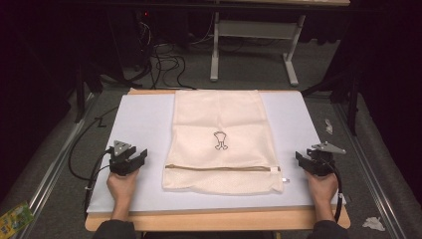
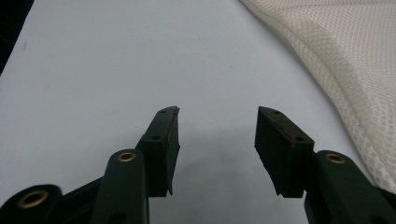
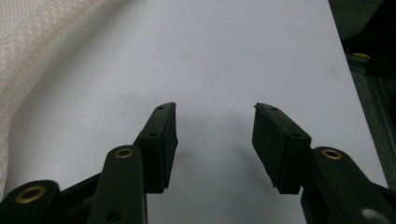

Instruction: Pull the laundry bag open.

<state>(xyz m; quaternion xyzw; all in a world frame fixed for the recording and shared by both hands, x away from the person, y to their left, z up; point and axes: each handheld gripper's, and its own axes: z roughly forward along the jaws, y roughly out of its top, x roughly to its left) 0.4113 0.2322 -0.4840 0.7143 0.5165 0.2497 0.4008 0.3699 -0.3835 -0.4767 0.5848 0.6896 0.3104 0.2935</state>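
Observation:
A cream mesh laundry bag (image 1: 219,139) lies flat in the middle of the white table mat (image 1: 144,119). A zipper (image 1: 221,168) runs across its near end, with the pull (image 1: 282,180) at the right. A small dark emblem (image 1: 220,140) marks its centre. My left gripper (image 1: 133,158) rests on the mat left of the bag, open and holding nothing (image 2: 217,133). The bag's mesh edge (image 2: 345,60) shows at the right of the left gripper view. My right gripper (image 1: 304,160) rests on the mat right of the bag, also open (image 3: 215,130). The bag's edge (image 3: 32,51) shows at that view's left.
The mat lies on a wooden table (image 1: 214,219). Behind it are a white desk frame (image 1: 259,35) and tangled cables (image 1: 164,62) on grey carpet. Metal rails (image 1: 54,164) flank the table. Crumpled paper scraps (image 1: 373,223) and a green packet (image 1: 15,216) lie on the floor.

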